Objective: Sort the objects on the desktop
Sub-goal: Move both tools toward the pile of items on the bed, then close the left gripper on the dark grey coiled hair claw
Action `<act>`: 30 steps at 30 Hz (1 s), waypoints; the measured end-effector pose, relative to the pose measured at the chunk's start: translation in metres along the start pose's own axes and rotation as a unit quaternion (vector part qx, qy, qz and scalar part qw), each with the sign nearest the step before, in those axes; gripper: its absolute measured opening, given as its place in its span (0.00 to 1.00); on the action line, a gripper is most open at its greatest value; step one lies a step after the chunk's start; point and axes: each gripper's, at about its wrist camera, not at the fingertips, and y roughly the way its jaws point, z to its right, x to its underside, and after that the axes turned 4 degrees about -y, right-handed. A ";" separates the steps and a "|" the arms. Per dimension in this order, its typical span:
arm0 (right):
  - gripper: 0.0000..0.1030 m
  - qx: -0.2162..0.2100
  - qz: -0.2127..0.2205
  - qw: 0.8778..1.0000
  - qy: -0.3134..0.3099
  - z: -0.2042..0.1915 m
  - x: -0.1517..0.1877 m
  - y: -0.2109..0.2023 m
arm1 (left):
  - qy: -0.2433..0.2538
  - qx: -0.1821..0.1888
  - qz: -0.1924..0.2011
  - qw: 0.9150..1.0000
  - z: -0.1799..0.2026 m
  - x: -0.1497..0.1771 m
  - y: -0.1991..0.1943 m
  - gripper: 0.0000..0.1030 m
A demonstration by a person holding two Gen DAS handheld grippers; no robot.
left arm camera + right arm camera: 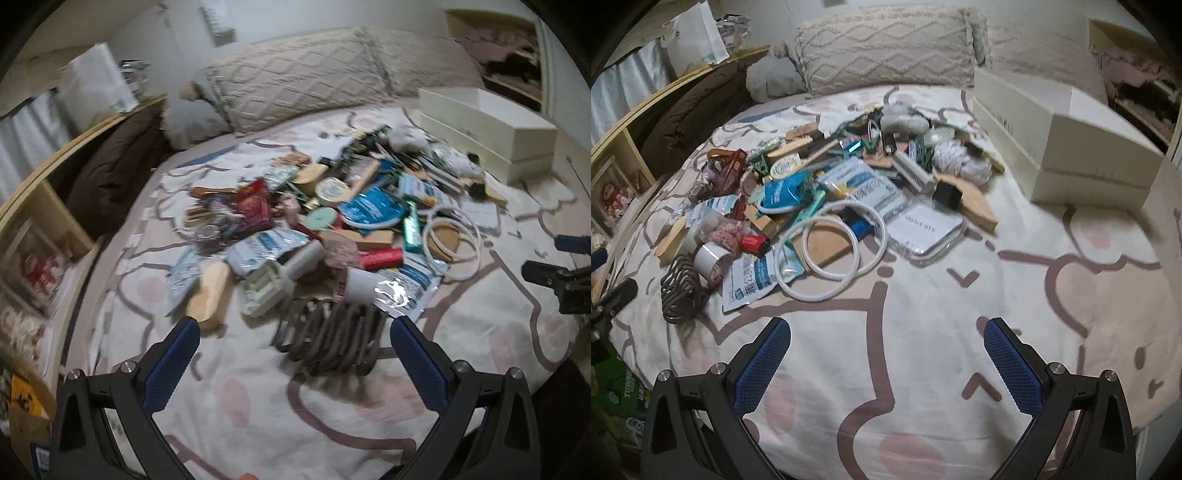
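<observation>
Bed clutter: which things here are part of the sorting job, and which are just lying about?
Part of the job:
- pile of small items on the bedspread
- white rings
- coil
- tape roll
- box, open, probably the bin
- left claw and right claw, both open and empty

Lying about:
- pillows
- brown duvet
- shelf
- white bag

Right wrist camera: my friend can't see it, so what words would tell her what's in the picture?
A messy pile of small household things lies on a bed with a pink and white cartoon sheet, and the open right gripper hovers over bare sheet in front of it. Two white rings lie at the pile's near edge, a cream box to the right, pillows behind.
</observation>
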 end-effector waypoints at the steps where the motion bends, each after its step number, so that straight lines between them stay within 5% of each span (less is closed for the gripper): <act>1: 1.00 -0.002 -0.004 1.000 0.003 0.001 0.000 0.003 | 0.004 0.007 -0.001 1.000 0.002 0.000 0.004 1.00; 10: 1.00 -0.015 -0.034 0.999 0.003 -0.004 0.003 0.026 | 0.012 0.066 -0.005 0.998 0.006 -0.001 0.037 1.00; 17: 1.00 -0.034 -0.022 0.999 -0.013 -0.016 0.008 0.034 | -0.029 0.118 -0.019 0.992 -0.010 0.005 0.060 1.00; 30: 1.00 -0.048 -0.021 0.998 -0.016 -0.025 0.004 0.043 | -0.075 0.194 -0.003 0.978 -0.021 0.014 0.055 1.00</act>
